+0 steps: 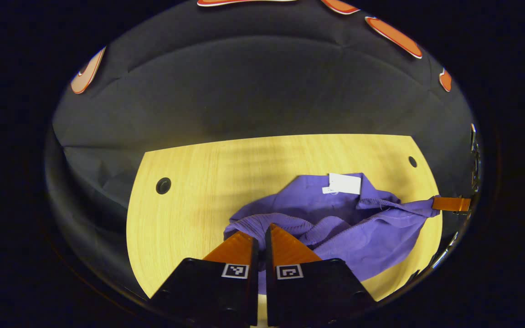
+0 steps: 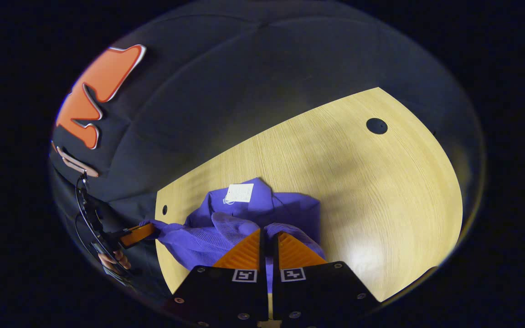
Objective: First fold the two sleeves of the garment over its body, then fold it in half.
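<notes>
- A purple garment [image 1: 335,223] lies bunched on the light wooden table [image 1: 189,214], toward the lower right of the left gripper view; in the right gripper view it sits at lower centre [image 2: 244,218].
- Its long axis runs roughly left to right across the left gripper view, with one end drawn out to a point at the right edge.
- A white tag [image 1: 344,183] lies on its upper part, toward the far side of the table.
- The left gripper [image 1: 260,234] has its fingers pressed nearly together, pinching a ribbed fold of the garment at the bottom of its view.
- The right gripper [image 2: 268,237] likewise has its fingers close together with purple cloth between them.
- In the right gripper view, the other gripper and a hand [image 2: 114,260] show at lower left, the stretched tip of cloth reaching that gripper.
- Two dark round holes [image 1: 163,185] mark the table's far corners.
</notes>
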Motion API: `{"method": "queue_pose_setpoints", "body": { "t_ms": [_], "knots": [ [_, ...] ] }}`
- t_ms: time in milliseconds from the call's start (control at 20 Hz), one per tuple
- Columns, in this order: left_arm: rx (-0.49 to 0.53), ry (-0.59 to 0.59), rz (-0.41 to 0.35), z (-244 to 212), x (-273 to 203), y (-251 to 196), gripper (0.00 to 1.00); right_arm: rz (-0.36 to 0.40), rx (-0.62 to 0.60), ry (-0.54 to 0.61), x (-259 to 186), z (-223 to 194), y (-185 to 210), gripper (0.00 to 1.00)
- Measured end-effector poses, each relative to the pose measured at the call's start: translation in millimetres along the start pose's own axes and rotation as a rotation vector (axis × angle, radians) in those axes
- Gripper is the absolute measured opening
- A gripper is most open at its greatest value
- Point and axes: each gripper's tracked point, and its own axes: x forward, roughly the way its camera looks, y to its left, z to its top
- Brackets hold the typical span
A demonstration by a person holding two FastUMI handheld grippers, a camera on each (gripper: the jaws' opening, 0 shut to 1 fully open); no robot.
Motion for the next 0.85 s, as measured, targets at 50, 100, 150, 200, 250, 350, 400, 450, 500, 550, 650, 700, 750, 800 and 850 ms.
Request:
{"method": "queue_pose_setpoints", "body": {
  "t_ms": [50, 100, 150, 200, 250, 350, 400, 450, 500, 550, 650, 700, 750, 800, 850],
  "knots": [
    [0.029, 0.007, 0.015, 1.1, 2.8, 2.3, 0.08, -0.005, 0.033, -0.004, 7.3, 7.0, 0.3, 0.06],
    [0.053, 0.002, 0.034, 7.1, 6.2, 5.8, 0.1, 0.009, 0.07, -0.006, 10.0, 14.1, 4.1, 0.08],
    [0.08, -0.007, 0.052, 13.2, 6.1, 8.3, 0.13, 0.036, 0.107, -0.022, 9.7, 22.9, 11.8, 0.08],
    [0.1, -0.047, 0.088, 24.8, 4.7, 12.1, 0.15, 0.046, 0.137, -0.036, 9.7, 33.3, 13.7, 0.1],
    [0.115, -0.08, 0.111, 34.7, 1.9, 15.6, 0.19, 0.055, 0.149, -0.053, 6.6, 38.6, 13.5, 0.16],
    [0.137, -0.176, 0.151, 53.0, -9.6, 19.9, 0.27, 0.056, 0.122, -0.111, 2.1, 53.8, 11.6, 0.27],
    [0.141, -0.226, 0.163, 62.2, -21.2, 20.8, 0.27, 0.055, 0.092, -0.144, -2.9, 60.1, 12.6, 0.3],
    [0.135, -0.269, 0.153, 70.0, -30.1, 18.5, 0.35, 0.055, 0.065, -0.178, -11.5, 64.2, 15.5, 0.41],
    [0.119, -0.318, 0.132, 74.7, -39.4, 10.0, 0.39, 0.062, 0.043, -0.207, -20.5, 66.2, 20.1, 0.43],
    [0.104, -0.351, 0.112, 77.3, -48.4, 5.2, 0.53, 0.062, 0.014, -0.234, -29.2, 65.7, 24.7, 0.39],
    [0.077, -0.406, 0.082, 79.4, -74.0, 0.2, 0.82, 0.025, -0.071, -0.282, -45.5, 60.6, 24.2, 0.76],
    [0.07, -0.423, 0.078, 78.0, -87.1, 2.5, 0.92, 0.004, -0.112, -0.296, -54.3, 54.7, 26.2, 0.69],
    [0.069, -0.438, 0.066, 76.8, -99.1, 2.0, 0.94, -0.006, -0.151, -0.323, -65.2, 50.7, 35.8, 0.8],
    [0.069, -0.474, 0.052, 78.4, -115.2, 2.3, 0.94, -0.01, -0.187, -0.357, -77.2, 48.8, 44.3, 0.84],
    [0.07, -0.509, 0.046, 80.1, -132.9, 2.6, 0.94, -0.009, -0.217, -0.394, -92.2, 47.2, 53.5, 0.91]
  ]
}}
